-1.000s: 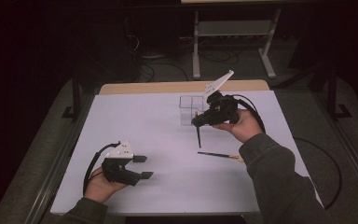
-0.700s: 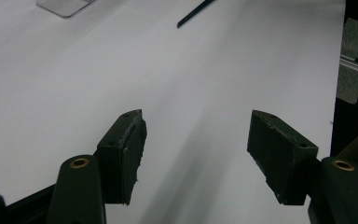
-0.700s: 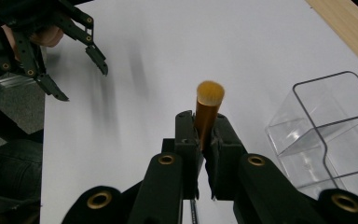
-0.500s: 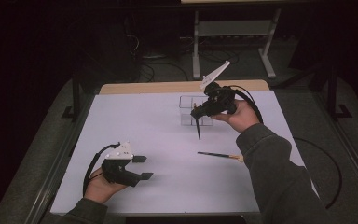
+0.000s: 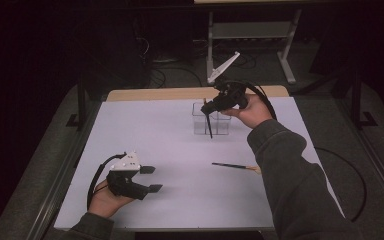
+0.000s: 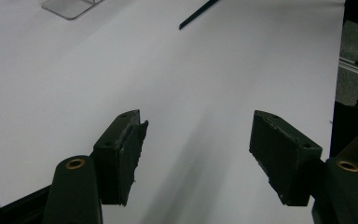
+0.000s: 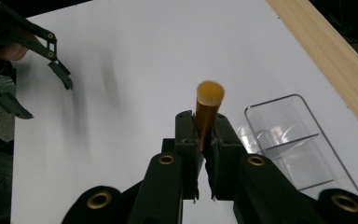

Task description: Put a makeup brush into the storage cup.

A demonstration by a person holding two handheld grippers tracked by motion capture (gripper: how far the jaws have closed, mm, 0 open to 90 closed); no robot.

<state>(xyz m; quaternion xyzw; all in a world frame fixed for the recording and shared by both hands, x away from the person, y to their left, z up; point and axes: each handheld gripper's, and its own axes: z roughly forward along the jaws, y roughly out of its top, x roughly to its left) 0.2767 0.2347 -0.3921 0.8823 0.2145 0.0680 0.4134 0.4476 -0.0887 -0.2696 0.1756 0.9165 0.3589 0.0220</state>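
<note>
I have the brush [image 7: 208, 112] clamped between my right gripper's [image 7: 204, 135] jaws, which are nearly closed on its golden ferrule; the round orange bristle tip stands out just past the jaw tips, pointing away from me. From the high view the brush's [image 5: 208, 120] dark handle hangs down below the right gripper [image 5: 219, 104], slightly tilted, in front of the clear holder [image 5: 200, 125], and I cannot tell whether its lower end touches the holder or the sheet. In the right gripper view the holder [image 7: 298, 140] lies just to the right of my jaws, with its inner dividers visible. A second brush [image 5: 234, 166] lies flat on the white sheet [image 5: 160, 135], well below the right gripper and close to my right sleeve [image 5: 290, 175]. My left gripper [image 5: 149, 179] sits near the front edge of the sheet, well apart from the holder, its jaws spread wide with nothing between them. Looking along those left jaws, bare white sheet [image 6: 177, 84] lies between and ahead of them, with the tip of the second brush [image 6: 199, 14] far ahead and a corner of the holder [image 6: 70, 5] far ahead to the left.
</note>
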